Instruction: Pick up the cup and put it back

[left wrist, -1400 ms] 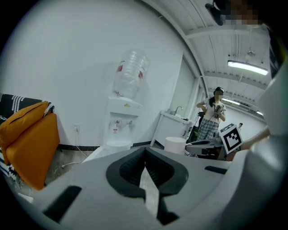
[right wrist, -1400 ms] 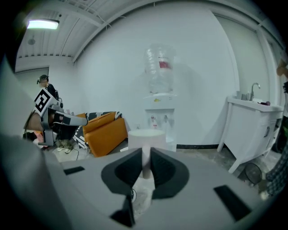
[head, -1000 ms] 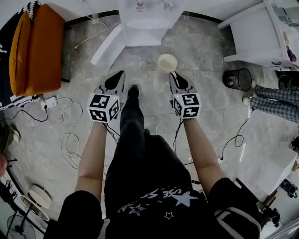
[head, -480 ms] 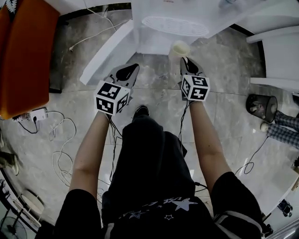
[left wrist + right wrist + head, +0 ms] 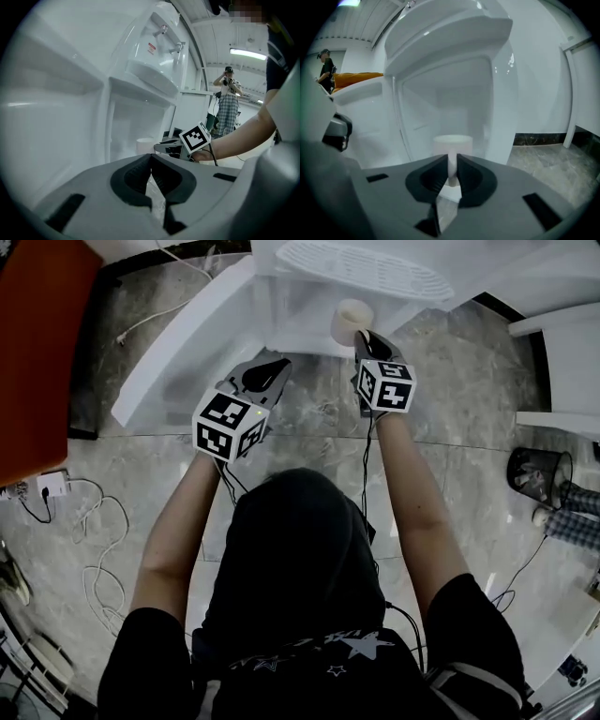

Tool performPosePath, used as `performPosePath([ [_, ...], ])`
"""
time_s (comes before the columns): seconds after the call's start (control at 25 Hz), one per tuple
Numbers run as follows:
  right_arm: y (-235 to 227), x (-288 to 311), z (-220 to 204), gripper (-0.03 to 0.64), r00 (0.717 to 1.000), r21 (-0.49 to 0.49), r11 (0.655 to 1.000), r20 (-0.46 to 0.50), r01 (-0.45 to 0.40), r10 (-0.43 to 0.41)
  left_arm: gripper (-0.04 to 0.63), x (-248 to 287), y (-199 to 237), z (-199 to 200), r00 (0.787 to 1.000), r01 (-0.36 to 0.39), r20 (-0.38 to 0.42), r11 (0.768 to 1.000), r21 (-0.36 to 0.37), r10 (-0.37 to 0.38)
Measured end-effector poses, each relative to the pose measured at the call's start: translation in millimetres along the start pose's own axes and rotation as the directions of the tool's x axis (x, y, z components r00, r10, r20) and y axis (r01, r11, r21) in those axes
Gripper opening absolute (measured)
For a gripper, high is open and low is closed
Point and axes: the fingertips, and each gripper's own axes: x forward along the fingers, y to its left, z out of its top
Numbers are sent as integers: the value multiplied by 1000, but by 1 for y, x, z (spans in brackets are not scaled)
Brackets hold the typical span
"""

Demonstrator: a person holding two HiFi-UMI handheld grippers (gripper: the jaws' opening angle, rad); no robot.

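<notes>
The right gripper (image 5: 451, 165) fingers are clamped on the cup (image 5: 452, 142) wall between them; the left gripper (image 5: 150, 158) fingers are pressed together.

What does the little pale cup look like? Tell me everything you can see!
The small cream-white cup is round, plain and open on top, maybe paper or plastic. It stands upright. The right gripper pinches its near wall between its jaws. The cup is at the open lower space of the white water dispenser, under the taps. Whether its bottom touches the shelf there cannot be seen.
</notes>
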Motion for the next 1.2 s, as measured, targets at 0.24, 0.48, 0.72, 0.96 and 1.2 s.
performPosePath([
  [0.24,-9,39,-12,46,1000,4,1000,-10,-28,28,9,15,11,-10,999,-37,-3,999,-17,37],
  [0.48,-6,70,-10,48,1000,-3,1000,17,-16,16,9,18,31,-21,996,-87,-13,994,-60,86],
  [0.72,8,93,-18,55,999,-14,1000,-36,-10,9,9,21,36,-24,994,-110,-19,991,-74,109],
  [0.96,15,93,-17,179,997,39,999,-76,1,2,9,13,33,-22,994,-105,-17,993,-59,105],
  [1.2,13,63,-9,245,998,32,999,-50,24,-22,9,-1,26,-6,998,-70,7,997,-32,70],
])
